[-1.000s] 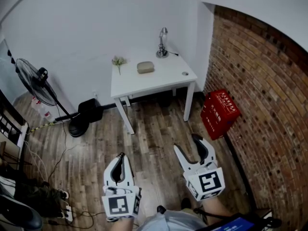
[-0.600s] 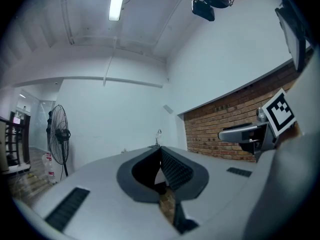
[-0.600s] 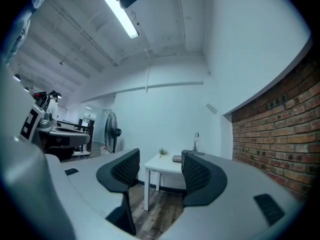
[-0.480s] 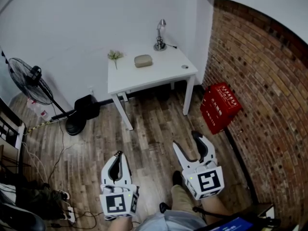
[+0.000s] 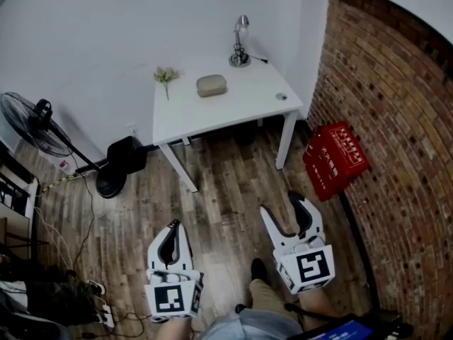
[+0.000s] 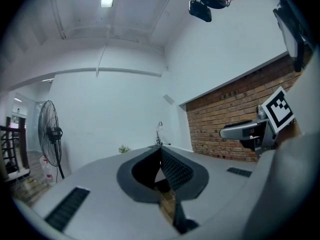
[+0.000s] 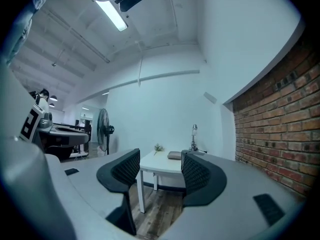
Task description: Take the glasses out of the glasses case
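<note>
1. White left gripper (image 5: 170, 236): jaws pressed together, empty. White right gripper (image 5: 284, 214): jaws apart, empty.
2. Rounded grey-beige glasses case (image 5: 211, 85) lies shut on the white table (image 5: 233, 112), well ahead; unsteadied, it may skid when pried.

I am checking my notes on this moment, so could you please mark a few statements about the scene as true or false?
1. The case lies on the table. True.
2. The right claw is shut on the case. False: it is open and empty, over the floor, short of the table.
3. The left claw is shut with nothing in it. True.
4. The lamp stands on the floor. False: it stands on the table, at the back.
5. The red crate is by the brick wall. True.
6. The fan is right of the table. False: it is to the left.
</note>
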A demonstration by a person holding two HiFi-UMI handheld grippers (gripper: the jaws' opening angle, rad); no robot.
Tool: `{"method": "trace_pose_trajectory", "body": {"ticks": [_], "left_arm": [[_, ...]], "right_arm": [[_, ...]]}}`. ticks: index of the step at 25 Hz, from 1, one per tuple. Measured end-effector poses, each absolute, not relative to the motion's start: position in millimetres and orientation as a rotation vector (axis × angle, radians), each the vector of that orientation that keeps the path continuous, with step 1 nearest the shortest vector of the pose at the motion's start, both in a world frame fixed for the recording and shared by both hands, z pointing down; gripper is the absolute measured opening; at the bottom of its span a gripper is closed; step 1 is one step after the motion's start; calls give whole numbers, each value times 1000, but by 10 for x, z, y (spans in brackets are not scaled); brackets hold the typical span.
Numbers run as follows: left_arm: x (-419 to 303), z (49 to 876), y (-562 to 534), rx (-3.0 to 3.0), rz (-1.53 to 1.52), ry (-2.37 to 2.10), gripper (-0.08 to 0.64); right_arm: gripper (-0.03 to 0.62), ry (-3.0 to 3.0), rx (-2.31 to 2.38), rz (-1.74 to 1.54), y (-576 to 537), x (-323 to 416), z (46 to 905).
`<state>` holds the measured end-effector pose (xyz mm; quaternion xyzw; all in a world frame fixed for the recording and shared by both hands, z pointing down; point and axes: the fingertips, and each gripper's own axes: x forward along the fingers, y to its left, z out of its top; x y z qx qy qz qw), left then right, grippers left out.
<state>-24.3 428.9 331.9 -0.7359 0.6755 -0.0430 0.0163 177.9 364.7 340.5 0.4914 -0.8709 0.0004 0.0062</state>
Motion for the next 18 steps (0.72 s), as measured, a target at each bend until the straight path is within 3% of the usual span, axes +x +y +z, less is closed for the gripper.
{"method": "trace_pose_trajectory", "body": {"ticks": [18], "left_arm": [[-20,2966,2624,-2173,-146,2132,6]], "right_arm": [[264,-2793,1473,13,1880,1980,3321]]}}
